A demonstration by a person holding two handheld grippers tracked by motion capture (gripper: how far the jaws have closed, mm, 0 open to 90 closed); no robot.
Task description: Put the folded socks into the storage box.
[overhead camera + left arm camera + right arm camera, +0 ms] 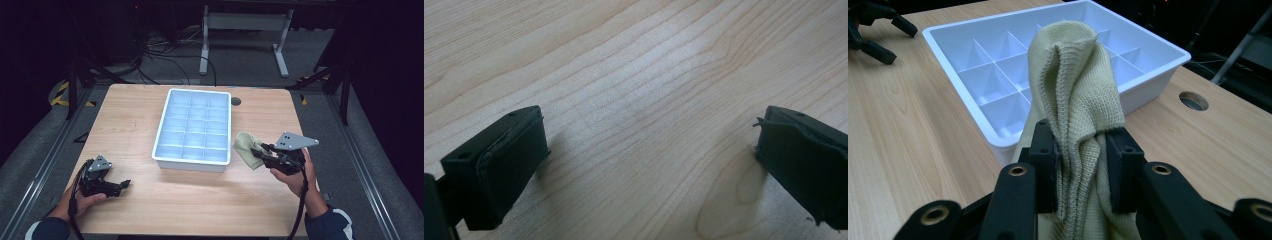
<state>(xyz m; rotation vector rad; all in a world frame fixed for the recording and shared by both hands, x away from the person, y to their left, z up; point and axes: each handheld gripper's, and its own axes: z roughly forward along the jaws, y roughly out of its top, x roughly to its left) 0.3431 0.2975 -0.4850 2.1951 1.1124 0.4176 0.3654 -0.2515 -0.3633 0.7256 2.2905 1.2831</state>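
Left gripper (125,184) idle with jaws spread, right gripper (258,149) pinching a pale yellow-green knitted cloth (247,148) beside the white divided tray (169,156).

At the lower left of the high view, the left gripper rests low on the wooden table (125,115), held in the person's left hand (86,198); its own view shows both jaws wide apart with bare wood grain between them. Mid-frame sits the tray, its long axis running up the frame, compartments in rows. Just right of the tray's lower right corner, the cloth hangs bunched from the right gripper, clamped tight on it. In the right gripper view, the cloth (1075,100) stands folded lengthwise between the pads, its long axis running up the frame, its rounded top pointing away from the gripper toward the tray (1153,65).
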